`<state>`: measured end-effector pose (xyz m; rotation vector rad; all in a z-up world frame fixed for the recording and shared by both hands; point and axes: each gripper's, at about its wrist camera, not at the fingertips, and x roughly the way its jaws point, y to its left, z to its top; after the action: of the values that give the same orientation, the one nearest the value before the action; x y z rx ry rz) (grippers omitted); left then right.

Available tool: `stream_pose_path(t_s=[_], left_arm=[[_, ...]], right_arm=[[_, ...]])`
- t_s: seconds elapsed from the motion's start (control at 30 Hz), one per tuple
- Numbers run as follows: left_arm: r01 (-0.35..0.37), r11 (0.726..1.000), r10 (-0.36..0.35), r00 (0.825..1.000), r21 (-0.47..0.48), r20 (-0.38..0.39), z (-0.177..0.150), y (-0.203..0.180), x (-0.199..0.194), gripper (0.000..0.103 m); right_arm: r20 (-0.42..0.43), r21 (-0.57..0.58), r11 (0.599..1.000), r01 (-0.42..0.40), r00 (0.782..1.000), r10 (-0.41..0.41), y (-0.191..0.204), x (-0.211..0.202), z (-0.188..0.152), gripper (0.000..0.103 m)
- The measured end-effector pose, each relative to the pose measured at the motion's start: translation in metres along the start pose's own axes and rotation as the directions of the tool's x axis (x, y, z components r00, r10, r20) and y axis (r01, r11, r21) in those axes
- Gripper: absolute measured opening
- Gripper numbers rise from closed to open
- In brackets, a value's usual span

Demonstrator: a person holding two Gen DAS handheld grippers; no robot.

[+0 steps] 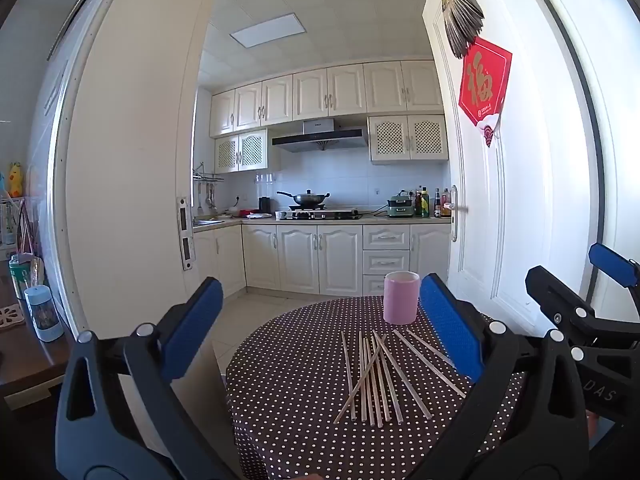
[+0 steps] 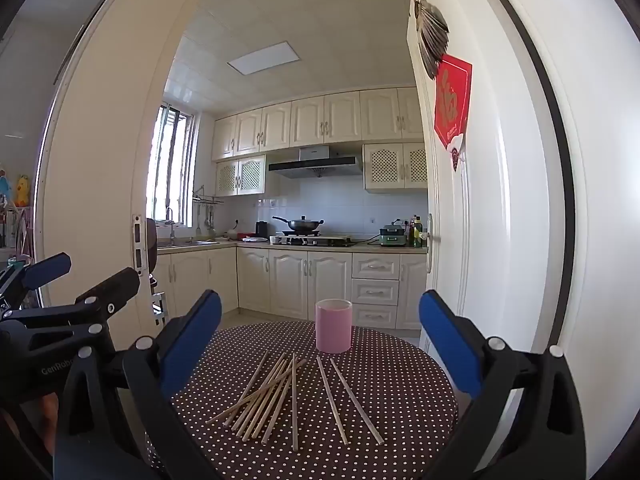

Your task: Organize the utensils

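Observation:
Several wooden chopsticks [image 1: 376,376] lie loose and partly crossed on a round table with a dark polka-dot cloth [image 1: 288,400]. A pink cylindrical cup [image 1: 401,298] stands upright behind them. My left gripper [image 1: 320,320] is open and empty, held above the table's near-left side. In the right wrist view the chopsticks [image 2: 288,396] lie in front of the pink cup [image 2: 334,326] on the cloth [image 2: 400,392]. My right gripper [image 2: 320,332] is open and empty above the table's near edge. Each gripper shows at the other view's side: the right gripper [image 1: 580,300], the left gripper [image 2: 80,292].
A white door [image 1: 500,200] with a red paper decoration [image 1: 484,80] stands open close to the table's right. A kitchen with white cabinets [image 1: 320,256] lies beyond. A wooden side table [image 1: 24,344] with a small blue bottle [image 1: 44,312] is at the left.

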<state>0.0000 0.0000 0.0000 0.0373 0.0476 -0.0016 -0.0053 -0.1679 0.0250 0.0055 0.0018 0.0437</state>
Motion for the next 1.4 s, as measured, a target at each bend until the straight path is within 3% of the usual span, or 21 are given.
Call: stream_pose_path(t_s=[1.4], left_arm=[[-0.011,1.000,0.011,1.000,0.002,0.008,-0.0009,-0.0035,-0.0037,0.097]], right_arm=[[-0.003,0.021,1.000,-0.006,1.000,0.006,-0.0043,0.0013,-0.0043,0.096]])
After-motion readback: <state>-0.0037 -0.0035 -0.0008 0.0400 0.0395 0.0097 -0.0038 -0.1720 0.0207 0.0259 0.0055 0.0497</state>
